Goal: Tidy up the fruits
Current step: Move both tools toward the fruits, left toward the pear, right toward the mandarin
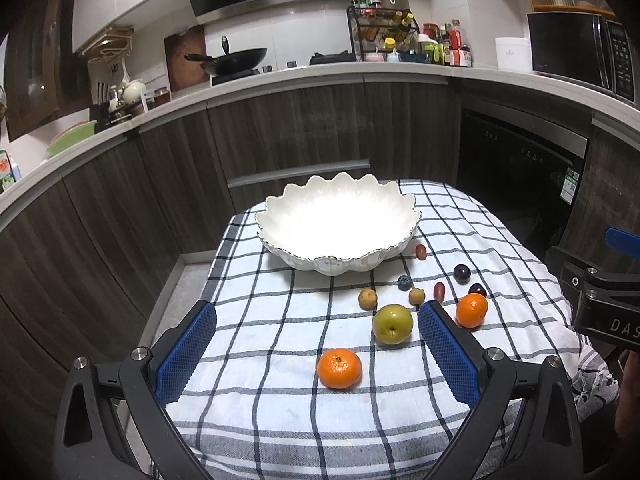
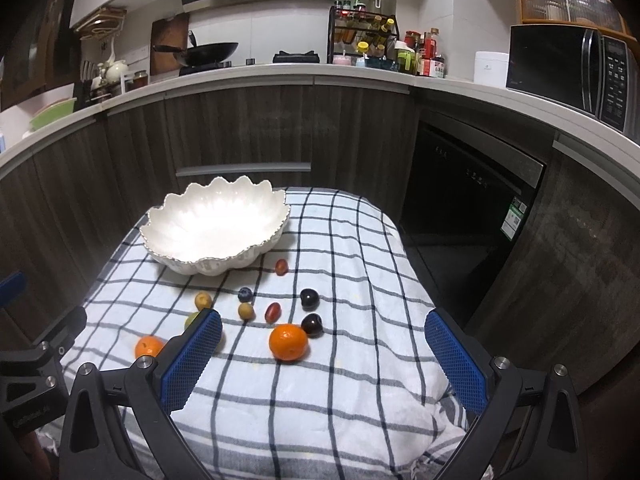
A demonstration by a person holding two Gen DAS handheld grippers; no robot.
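A white scalloped bowl (image 1: pixel 336 224) (image 2: pixel 212 228) stands empty at the far side of a checked cloth (image 1: pixel 280 420) (image 2: pixel 352 380). In front of it lie two oranges (image 1: pixel 339 368) (image 1: pixel 472 310), a green apple (image 1: pixel 393 324), two small yellow-brown fruits (image 1: pixel 367 298), a blueberry (image 1: pixel 405 282), red grapes (image 1: pixel 439 291) and dark plums (image 1: pixel 461 273). My left gripper (image 1: pixel 318 356) is open and empty above the near orange. My right gripper (image 2: pixel 324 354) is open and empty near the other orange (image 2: pixel 289 342); its left finger hides most of the apple.
A curved kitchen counter (image 1: pixel 280 80) with dark wooden cabinets runs behind the table. A wok (image 1: pixel 236 58), a spice rack (image 1: pixel 380 32) and a microwave (image 1: pixel 580 52) stand on it. A black dishwasher (image 2: pixel 468 208) is at the right. The cloth drops off at the table's edges.
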